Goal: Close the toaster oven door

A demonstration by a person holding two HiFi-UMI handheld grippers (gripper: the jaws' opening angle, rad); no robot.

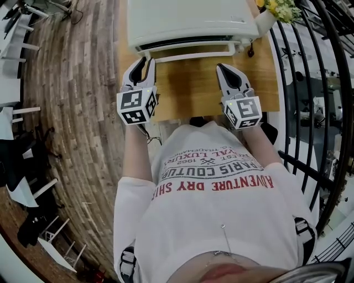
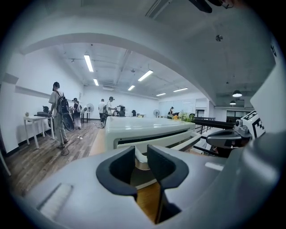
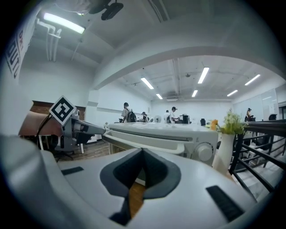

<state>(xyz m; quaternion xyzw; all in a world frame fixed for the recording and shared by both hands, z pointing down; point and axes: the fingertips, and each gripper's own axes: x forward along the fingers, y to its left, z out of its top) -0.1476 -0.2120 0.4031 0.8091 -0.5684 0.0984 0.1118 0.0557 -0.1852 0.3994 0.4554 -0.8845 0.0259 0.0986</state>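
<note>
The white toaster oven (image 1: 188, 19) stands at the far side of the wooden table (image 1: 193, 91). Its door leans almost upright, with a dark slit along its top, and its white handle bar (image 1: 191, 54) faces me. My left gripper (image 1: 145, 62) is at the bar's left end. Its jaws (image 2: 141, 154) stand apart, and the end of the handle shows in the gap just beyond the tips; I cannot tell whether it touches them. My right gripper (image 1: 223, 69) hovers over the table short of the bar's right part, its jaws (image 3: 143, 152) shut on nothing.
A white vase with yellow flowers (image 1: 266, 16) stands right of the oven, next to its knob (image 3: 204, 151). A black railing (image 1: 312, 83) runs along the right. Wooden floor (image 1: 77, 83) lies to the left. Several people stand far off across the room.
</note>
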